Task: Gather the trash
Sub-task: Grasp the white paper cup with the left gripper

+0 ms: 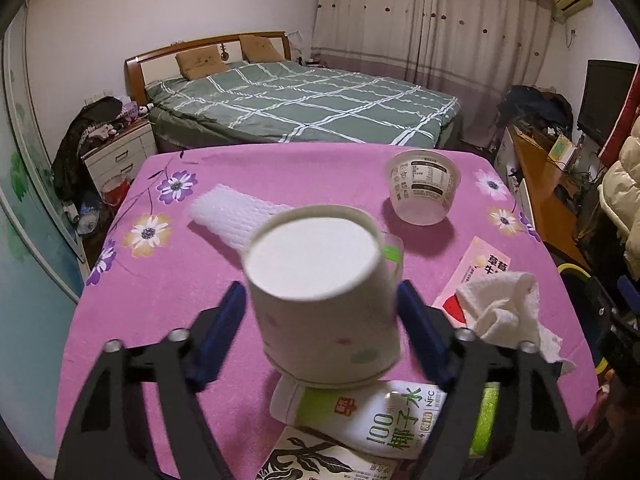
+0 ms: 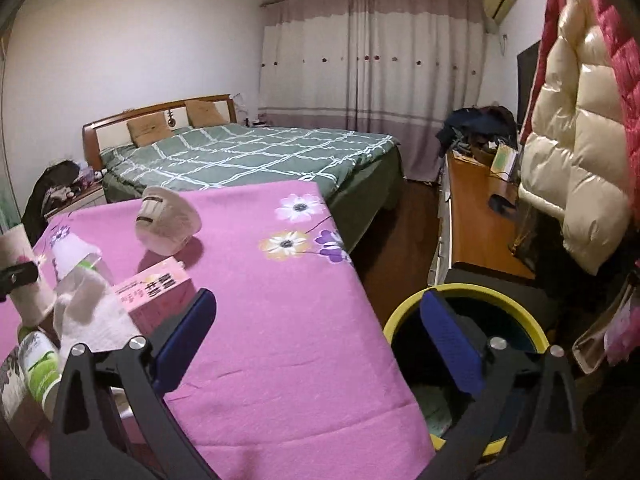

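An upturned white paper cup (image 1: 316, 264) sits between the blue pads of my left gripper (image 1: 320, 296), which is shut on its sides just above a coconut-water bottle (image 1: 380, 420). The same cup (image 2: 16, 256) shows at the left edge of the right wrist view. On the pink cloth lie a white foam net (image 1: 232, 216), a plastic tub (image 1: 424, 192), a pink carton (image 1: 476, 276) and a crumpled tissue (image 1: 504, 312). My right gripper (image 2: 318, 298) is open and holds nothing, straddling the table's right edge and the yellow-rimmed bin (image 2: 404, 312).
The table with its pink flowered cloth (image 2: 280, 320) ends just left of the bin on the floor. A wooden desk (image 2: 480, 232) and hanging padded coats (image 2: 576, 184) stand to the right. A green-covered bed (image 1: 304, 100) lies beyond the table. A clear plastic cup (image 1: 394, 248) stands behind the paper cup.
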`<control>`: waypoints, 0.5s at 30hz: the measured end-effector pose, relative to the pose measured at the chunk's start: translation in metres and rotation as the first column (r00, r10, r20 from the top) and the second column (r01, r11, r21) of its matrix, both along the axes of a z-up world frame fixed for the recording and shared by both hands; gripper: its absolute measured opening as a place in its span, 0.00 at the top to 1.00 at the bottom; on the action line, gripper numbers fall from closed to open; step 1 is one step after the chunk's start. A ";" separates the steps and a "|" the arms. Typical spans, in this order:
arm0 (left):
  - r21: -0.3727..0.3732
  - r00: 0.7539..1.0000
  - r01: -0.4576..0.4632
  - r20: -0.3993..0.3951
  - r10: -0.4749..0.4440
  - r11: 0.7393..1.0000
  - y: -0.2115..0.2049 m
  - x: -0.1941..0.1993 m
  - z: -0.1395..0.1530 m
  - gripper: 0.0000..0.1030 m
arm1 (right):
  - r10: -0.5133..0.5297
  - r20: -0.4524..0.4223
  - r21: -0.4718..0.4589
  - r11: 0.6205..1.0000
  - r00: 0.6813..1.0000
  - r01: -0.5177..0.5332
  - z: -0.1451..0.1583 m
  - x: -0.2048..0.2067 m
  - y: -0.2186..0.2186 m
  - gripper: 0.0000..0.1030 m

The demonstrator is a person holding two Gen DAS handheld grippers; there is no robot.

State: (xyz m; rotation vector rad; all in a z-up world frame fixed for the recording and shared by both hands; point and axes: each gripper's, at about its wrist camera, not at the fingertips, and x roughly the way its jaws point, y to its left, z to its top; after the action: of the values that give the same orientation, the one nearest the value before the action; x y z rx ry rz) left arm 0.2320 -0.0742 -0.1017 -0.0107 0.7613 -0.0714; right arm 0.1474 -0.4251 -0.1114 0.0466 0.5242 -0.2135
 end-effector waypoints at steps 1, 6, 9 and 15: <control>0.003 1.000 0.000 0.001 0.000 1.000 0.000 0.000 0.001 0.34 | -0.002 0.003 0.001 1.000 1.000 0.002 0.000 -0.001 0.000 0.05; 0.046 0.998 0.019 0.056 -0.021 0.999 -0.004 -0.014 0.018 0.38 | -0.008 0.014 0.066 0.998 1.000 0.007 0.004 -0.008 -0.018 0.05; 0.060 0.994 0.059 0.088 -0.064 0.996 -0.014 -0.028 0.037 0.38 | -0.039 0.027 0.049 0.998 0.999 0.038 0.013 -0.021 -0.031 0.05; 0.088 0.973 0.157 0.157 -0.170 0.984 -0.051 -0.048 0.073 0.38 | -0.107 0.011 0.065 0.992 0.994 0.106 0.020 -0.059 -0.072 0.05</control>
State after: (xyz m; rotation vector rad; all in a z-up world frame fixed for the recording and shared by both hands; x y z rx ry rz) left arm 0.1838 -0.1253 -0.0282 0.1279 0.5985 -0.1986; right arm 0.0886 -0.4971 -0.0914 0.1391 0.5150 -0.3000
